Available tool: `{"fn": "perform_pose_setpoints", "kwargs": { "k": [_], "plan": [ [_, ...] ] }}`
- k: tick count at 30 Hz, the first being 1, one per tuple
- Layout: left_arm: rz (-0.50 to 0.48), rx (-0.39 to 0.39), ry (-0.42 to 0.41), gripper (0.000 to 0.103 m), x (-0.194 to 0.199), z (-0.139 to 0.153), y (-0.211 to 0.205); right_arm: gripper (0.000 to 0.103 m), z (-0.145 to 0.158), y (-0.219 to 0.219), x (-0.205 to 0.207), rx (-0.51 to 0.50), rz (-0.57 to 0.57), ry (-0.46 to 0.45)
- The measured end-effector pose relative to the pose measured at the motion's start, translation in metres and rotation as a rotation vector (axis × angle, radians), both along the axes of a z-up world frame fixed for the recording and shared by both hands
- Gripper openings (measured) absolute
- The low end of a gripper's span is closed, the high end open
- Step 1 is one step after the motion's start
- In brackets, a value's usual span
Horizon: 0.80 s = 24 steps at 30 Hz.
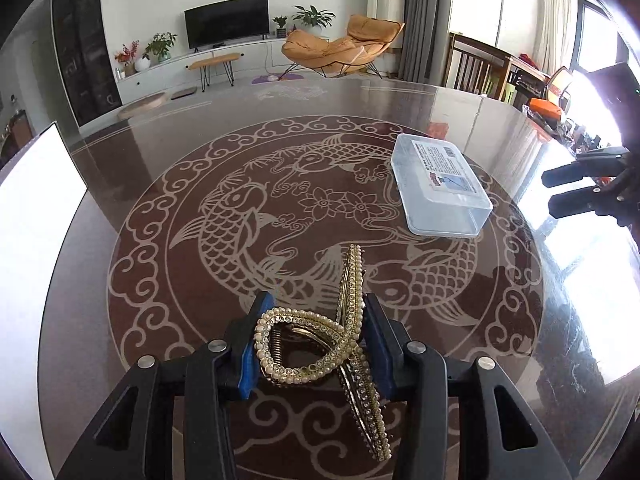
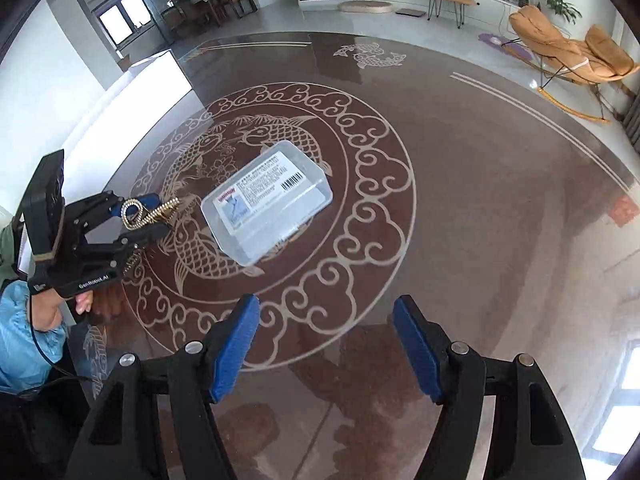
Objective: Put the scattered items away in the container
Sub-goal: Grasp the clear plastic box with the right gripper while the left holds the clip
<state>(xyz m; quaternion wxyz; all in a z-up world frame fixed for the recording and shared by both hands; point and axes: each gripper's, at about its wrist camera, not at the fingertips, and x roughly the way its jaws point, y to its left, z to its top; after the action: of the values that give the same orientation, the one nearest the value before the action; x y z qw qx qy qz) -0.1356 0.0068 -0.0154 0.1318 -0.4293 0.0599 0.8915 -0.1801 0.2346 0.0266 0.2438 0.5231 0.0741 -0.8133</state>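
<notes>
The left hand-held gripper (image 1: 310,342) is pinching a gold pearl-studded hair claw clip (image 1: 320,340) above the tabletop (image 1: 160,300), the clear lidded plastic box (image 1: 440,184) at two o'clock, while the right hand-held gripper (image 2: 326,344) is hanging spread and empty.

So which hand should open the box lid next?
Probably the right: the right gripper is open and empty, while the left gripper is clamped on the hair clip. The box still has its lid on.
</notes>
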Motion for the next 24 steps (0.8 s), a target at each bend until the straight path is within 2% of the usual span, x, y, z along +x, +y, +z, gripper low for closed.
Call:
{"fn": "perform_pose_setpoints", "kwargs": {
  "k": [2, 4, 7, 9, 11, 15, 18, 20, 22, 24],
  "plan": [
    [0.002, -0.007, 0.002, 0.046, 0.001, 0.0, 0.0, 0.071, -0.004, 0.002, 0.011, -0.063, -0.076, 0.034],
    [0.003, -0.012, 0.003, 0.047, 0.002, 0.0, 0.0, 0.071, -0.01, -0.002, 0.015, -0.171, -0.182, 0.024],
    [0.009, -0.025, 0.007, 0.048, 0.002, 0.001, 0.002, 0.071, -0.012, -0.029, 0.002, -0.351, -0.368, 0.018],
    [0.015, -0.029, 0.008, 0.048, 0.001, 0.002, 0.002, 0.071, -0.011, -0.05, -0.014, -0.404, -0.458, 0.021],
    [0.022, -0.023, 0.006, 0.048, 0.0, 0.002, 0.001, 0.071, -0.008, -0.074, -0.029, -0.346, -0.503, 0.027],
    [0.033, -0.012, 0.003, 0.047, 0.0, 0.002, -0.003, 0.072, -0.019, -0.116, -0.052, -0.119, -0.554, 0.025],
    [0.034, -0.007, 0.001, 0.047, 0.0, 0.002, -0.005, 0.073, -0.022, -0.129, -0.056, -0.012, -0.547, 0.079],
    [0.034, -0.005, 0.0, 0.047, 0.0, 0.002, -0.005, 0.069, -0.024, -0.124, -0.051, -0.019, -0.533, 0.113],
    [0.034, -0.004, 0.0, 0.047, 0.001, 0.003, -0.006, 0.063, -0.025, -0.118, -0.043, 0.021, -0.513, 0.149],
    [0.034, -0.005, 0.0, 0.047, 0.0, 0.002, -0.006, 0.063, -0.026, -0.104, -0.03, 0.018, -0.495, 0.164]
  ]
}}
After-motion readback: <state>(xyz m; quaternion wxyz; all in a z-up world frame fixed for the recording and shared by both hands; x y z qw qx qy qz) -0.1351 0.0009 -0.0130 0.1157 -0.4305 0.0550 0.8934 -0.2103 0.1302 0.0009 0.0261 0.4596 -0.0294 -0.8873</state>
